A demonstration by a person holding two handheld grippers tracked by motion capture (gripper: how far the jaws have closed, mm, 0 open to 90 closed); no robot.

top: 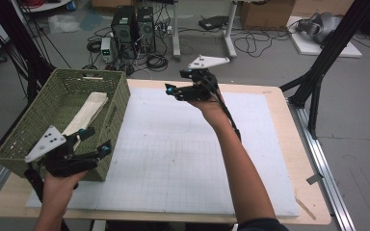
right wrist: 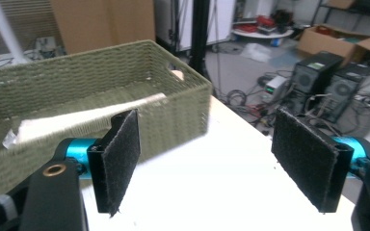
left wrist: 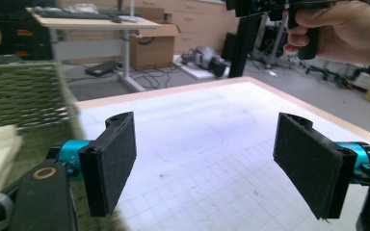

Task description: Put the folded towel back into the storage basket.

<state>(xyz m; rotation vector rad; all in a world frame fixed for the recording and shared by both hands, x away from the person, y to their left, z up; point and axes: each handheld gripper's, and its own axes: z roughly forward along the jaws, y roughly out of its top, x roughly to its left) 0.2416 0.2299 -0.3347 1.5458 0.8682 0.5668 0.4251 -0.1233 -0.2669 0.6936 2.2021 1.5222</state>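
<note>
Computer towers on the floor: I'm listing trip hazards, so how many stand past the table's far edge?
2: both computer towers stand side by side beyond the table, one left, one right. Others may be hidden.

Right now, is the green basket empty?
No, the high view shows a folded cream cloth lying inside the green basket.

Two computer towers (top: 134, 26) on the floor, tangled cables (top: 155, 61), cardboard box (top: 266, 13)

Cloth (top: 87, 111) in basket (top: 113, 113), table's (top: 279, 103) left.
</note>
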